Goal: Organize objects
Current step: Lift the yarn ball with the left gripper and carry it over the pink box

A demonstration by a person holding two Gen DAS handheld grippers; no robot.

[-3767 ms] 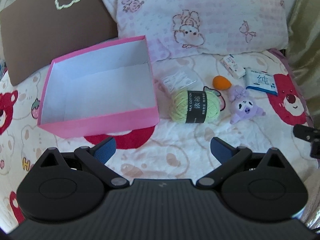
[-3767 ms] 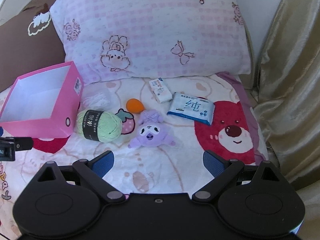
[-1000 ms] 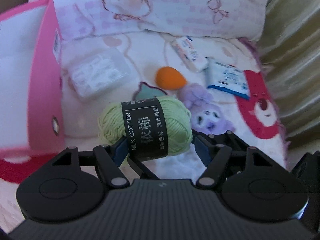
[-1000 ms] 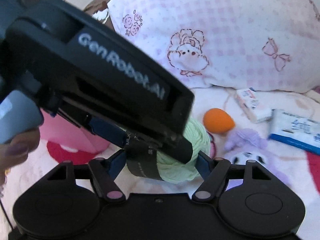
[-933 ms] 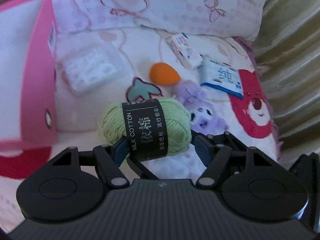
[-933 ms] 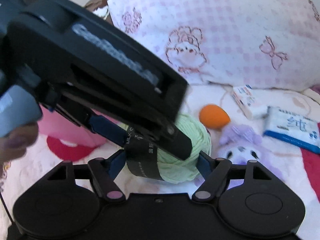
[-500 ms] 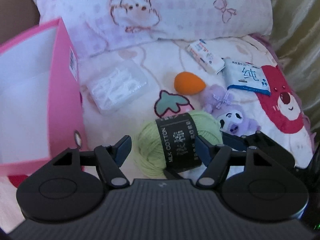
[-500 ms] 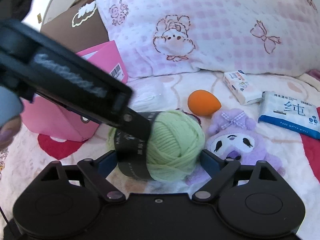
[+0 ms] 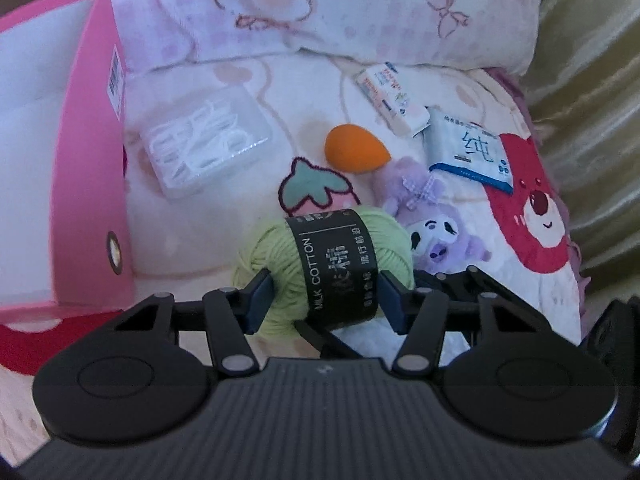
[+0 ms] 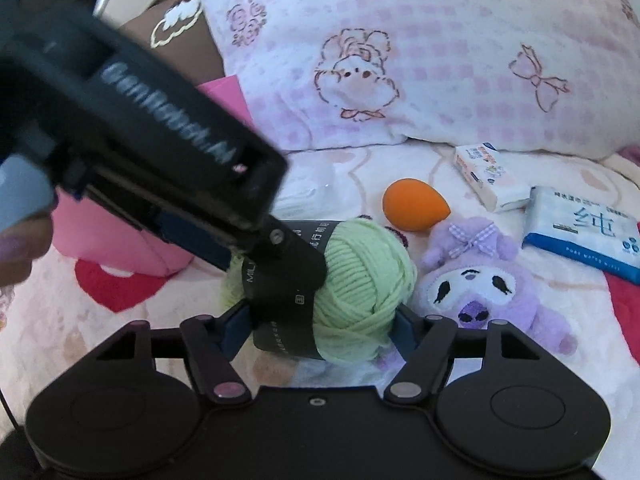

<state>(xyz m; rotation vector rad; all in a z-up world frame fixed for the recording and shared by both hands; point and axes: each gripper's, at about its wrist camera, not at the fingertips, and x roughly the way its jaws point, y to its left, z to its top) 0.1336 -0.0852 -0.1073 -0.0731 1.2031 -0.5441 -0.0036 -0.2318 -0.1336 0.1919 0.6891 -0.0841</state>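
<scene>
On the bed, the green yarn (image 9: 326, 268) lies just right of the pink box (image 9: 92, 184), with both claws around it. The left gripper (image 9: 325, 300), its jaws just closing, presses blue pads into both sides. The right gripper (image 10: 320, 330), also just narrowing, touches the ball's ends. A purple plush (image 10: 476, 280) lies beside it.

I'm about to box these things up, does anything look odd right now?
Yes: both tools grip the same green yarn ball. The left tool and right tool have just been closing on it, so they crowd each other. The pink box is untouched.
</scene>
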